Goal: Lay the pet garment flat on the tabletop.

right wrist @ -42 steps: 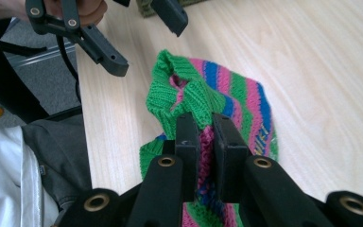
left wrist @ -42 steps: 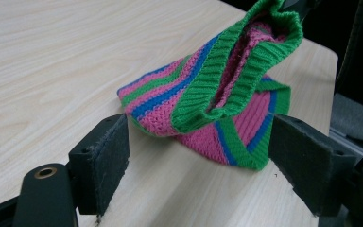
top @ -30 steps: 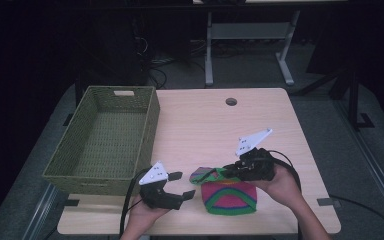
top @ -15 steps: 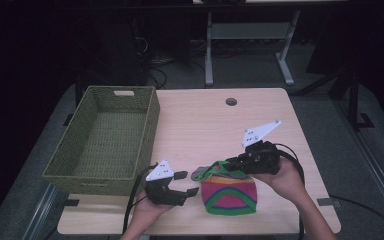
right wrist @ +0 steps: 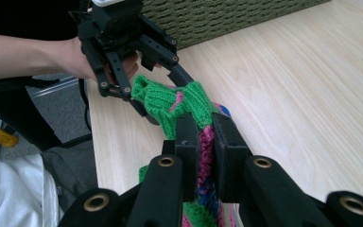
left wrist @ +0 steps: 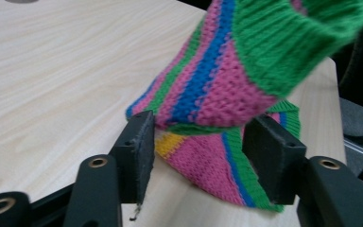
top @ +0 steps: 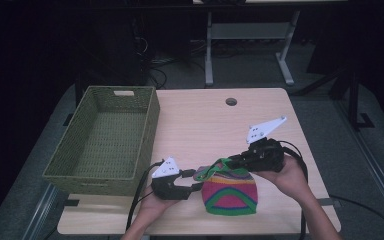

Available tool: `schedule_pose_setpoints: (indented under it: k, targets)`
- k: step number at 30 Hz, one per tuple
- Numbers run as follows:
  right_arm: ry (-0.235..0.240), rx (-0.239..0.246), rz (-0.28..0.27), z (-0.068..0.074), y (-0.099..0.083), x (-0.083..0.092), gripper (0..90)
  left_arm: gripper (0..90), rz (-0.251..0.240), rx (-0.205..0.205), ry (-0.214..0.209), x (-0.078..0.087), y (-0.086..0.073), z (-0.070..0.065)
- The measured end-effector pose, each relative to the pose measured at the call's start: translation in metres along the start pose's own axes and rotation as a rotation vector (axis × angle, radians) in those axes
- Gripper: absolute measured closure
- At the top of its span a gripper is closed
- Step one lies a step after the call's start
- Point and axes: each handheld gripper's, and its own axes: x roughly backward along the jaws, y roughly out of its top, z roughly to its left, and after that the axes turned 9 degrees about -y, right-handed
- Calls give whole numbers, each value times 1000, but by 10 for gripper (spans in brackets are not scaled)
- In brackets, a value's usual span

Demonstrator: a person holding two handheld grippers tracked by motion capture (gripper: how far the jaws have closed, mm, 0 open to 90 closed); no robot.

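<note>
A knitted hat (top: 230, 192) with pink, green, blue and yellow stripes lies near the table's front edge. My right gripper (top: 234, 160) is shut on its green rim (right wrist: 170, 101) and holds that part lifted off the table. In the right gripper view the black jaws pinch the knit between them. My left gripper (top: 194, 180) stands open just left of the hat. In the left gripper view its two pads (left wrist: 139, 151) stand on either side of a raised fold of the hat (left wrist: 217, 80), without closing on it.
A green woven basket (top: 152, 125), with nothing in it, stands at the table's left. A round cable hole (top: 231, 101) is at the back centre. Bare wood (top: 205, 130) lies between the basket and the right hand. A metal stand (top: 250, 35) is beyond the table.
The right gripper has drawn the hat's rim up and to the right, stretching it. The left gripper has moved right, up to the lifted fold.
</note>
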Motion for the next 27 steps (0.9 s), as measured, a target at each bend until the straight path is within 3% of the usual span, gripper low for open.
schedule_pose_setpoints:
  k: [3, 6, 7, 11, 20, 27]
  targets:
    - [4, -8, -6, 0, 0, 2, 818, 472, -10, -1, -8, -4, 1, 5]
    - [1, -8, -5, -2, 0, 3, 818, 598, -27, -19, -5, -4, 2, 6]
    - [-2, -14, -5, -4, -1, 3, 818, 679, -29, -21, -8, -4, 2, 6]
    - [-4, -23, -2, -7, -4, 3, 819, 768, -41, -35, -21, 0, 3, 6]
    - [-20, -42, 19, -13, -12, -2, 819, 797, -36, -54, 3, 6, 8, 5]
    - [-24, -54, 16, -17, -17, -1, 819, 813, -63, -46, 28, 13, 19, 7]
